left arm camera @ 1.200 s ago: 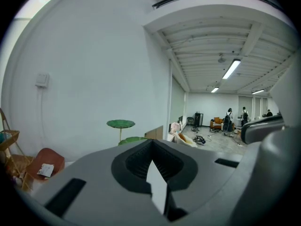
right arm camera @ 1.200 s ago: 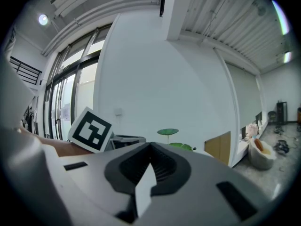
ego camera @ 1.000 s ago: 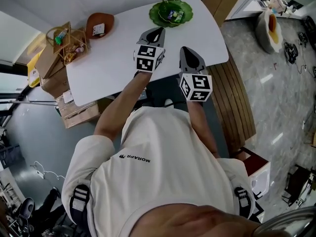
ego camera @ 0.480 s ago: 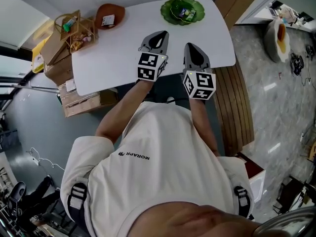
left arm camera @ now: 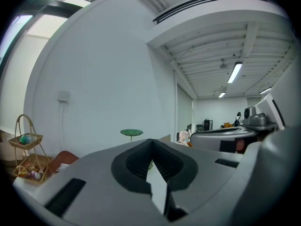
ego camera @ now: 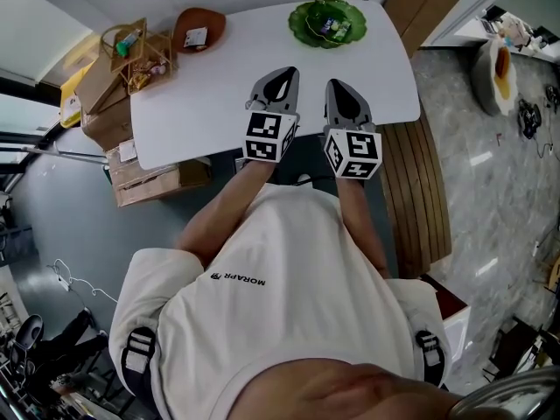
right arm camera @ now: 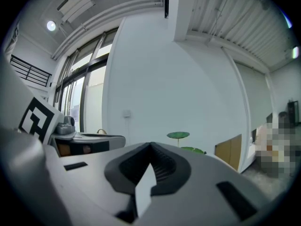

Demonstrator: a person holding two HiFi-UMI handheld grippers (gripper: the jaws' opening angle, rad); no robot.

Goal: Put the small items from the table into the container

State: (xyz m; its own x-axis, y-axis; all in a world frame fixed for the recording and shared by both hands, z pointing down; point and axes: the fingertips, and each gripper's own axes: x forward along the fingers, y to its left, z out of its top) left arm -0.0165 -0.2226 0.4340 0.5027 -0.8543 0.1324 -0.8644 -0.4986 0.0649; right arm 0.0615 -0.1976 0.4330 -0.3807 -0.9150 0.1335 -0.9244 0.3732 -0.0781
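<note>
My left gripper (ego camera: 282,74) and right gripper (ego camera: 338,85) hover side by side over the near edge of the white table (ego camera: 219,86). Both are shut with nothing between the jaws. They point roughly level toward the far wall, seen past the left gripper (left arm camera: 151,140) and the right gripper (right arm camera: 151,145) in their own views. A green two-tier dish (ego camera: 328,20) with small packets in it stands at the table's far edge. A brown bowl (ego camera: 198,30) at the far left holds one small item. The table top near the grippers bears nothing I can make out.
A wicker basket (ego camera: 136,55) with small items stands at the table's left end, above stacked cardboard boxes (ego camera: 140,178). A wooden bench (ego camera: 420,182) runs along the right side. The green dish's upper tier (left arm camera: 131,132) and the basket (left arm camera: 27,159) show ahead in the left gripper view.
My left gripper has drawn back toward the person and now stands level with the right one. The right gripper has hardly moved. Both stayed shut.
</note>
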